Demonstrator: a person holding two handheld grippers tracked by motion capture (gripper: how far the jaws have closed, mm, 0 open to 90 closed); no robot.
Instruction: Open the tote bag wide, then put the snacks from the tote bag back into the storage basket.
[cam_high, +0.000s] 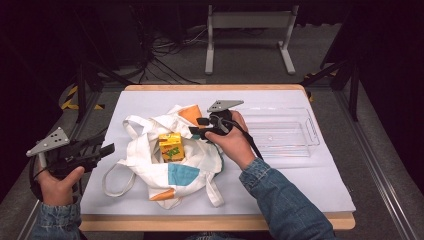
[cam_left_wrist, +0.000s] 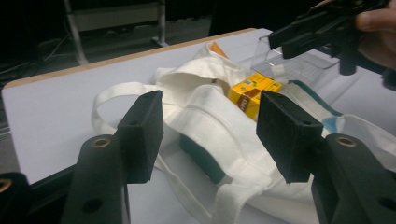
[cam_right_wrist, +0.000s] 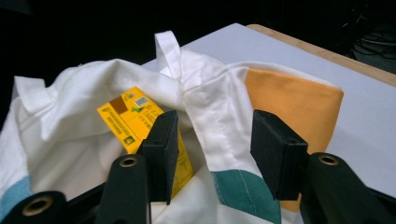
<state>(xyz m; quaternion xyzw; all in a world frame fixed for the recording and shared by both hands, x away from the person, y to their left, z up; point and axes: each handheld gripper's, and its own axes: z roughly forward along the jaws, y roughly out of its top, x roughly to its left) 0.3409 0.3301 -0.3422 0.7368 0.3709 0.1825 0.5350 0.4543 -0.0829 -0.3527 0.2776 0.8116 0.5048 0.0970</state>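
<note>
A white cloth tote bag (cam_high: 150, 167) with orange and teal patches lies crumpled and open in the middle of the table. A yellow drink carton (cam_high: 171, 146) sits inside its mouth. My right gripper (cam_high: 198, 126) hovers over the bag's right rim, jaws open. In the right gripper view the gripper (cam_right_wrist: 212, 140) straddles a fold of the bag (cam_right_wrist: 219, 116) without pinching it, the carton (cam_right_wrist: 130, 119) just left of it. My left gripper (cam_high: 107, 149) is held off the table's left edge, open and holding nothing. In the left gripper view it (cam_left_wrist: 210, 130) faces the bag (cam_left_wrist: 205, 84) and carton (cam_left_wrist: 250, 91).
A clear plastic tray (cam_high: 280, 131) lies to the right of the bag, behind my right hand. A white sheet covers the wooden table (cam_high: 310, 180). The bag's handles (cam_high: 117, 182) trail toward the front left. A metal frame (cam_high: 250, 20) stands on the floor beyond.
</note>
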